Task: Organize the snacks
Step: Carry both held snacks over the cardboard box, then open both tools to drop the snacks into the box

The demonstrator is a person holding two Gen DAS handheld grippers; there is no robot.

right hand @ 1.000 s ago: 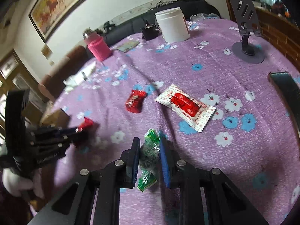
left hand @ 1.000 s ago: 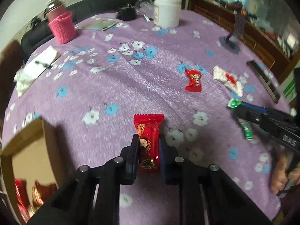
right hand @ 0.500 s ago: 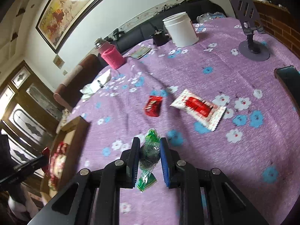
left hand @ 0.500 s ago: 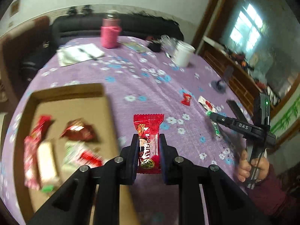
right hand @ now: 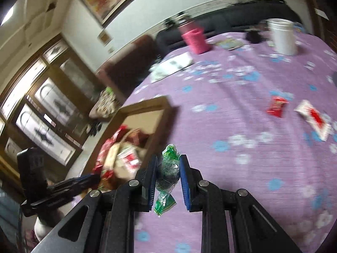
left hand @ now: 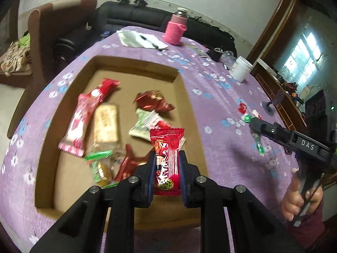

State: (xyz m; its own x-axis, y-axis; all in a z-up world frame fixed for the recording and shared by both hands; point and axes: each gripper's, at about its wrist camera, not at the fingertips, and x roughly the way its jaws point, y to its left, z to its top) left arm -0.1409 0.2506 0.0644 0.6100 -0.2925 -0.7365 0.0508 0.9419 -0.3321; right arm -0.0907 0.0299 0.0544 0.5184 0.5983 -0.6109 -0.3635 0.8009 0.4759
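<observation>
My left gripper [left hand: 166, 168] is shut on a red candy packet [left hand: 167, 160] and holds it above the near right part of a shallow cardboard tray [left hand: 185, 97]. The tray holds several wrapped snacks [left hand: 105, 124]. My right gripper [right hand: 167, 168] is shut on a green wrapped candy [right hand: 168, 168] above the purple flowered tablecloth, just right of the tray [right hand: 162, 124]. The right gripper also shows in the left wrist view [left hand: 256, 124], right of the tray. A small red packet [right hand: 277, 106] and a white-and-red packet [right hand: 314, 120] lie on the cloth at the right.
A pink-sleeved bottle [left hand: 175, 31], a white jar [left hand: 240, 70], papers with a pen [left hand: 141, 40] and a phone stand [left hand: 271, 105] stand on the far side of the table. A dark sofa and a brown armchair sit behind it.
Both grippers have swung left toward the tray with their snacks. The left one now hangs over the tray; the right one has come close beside it.
</observation>
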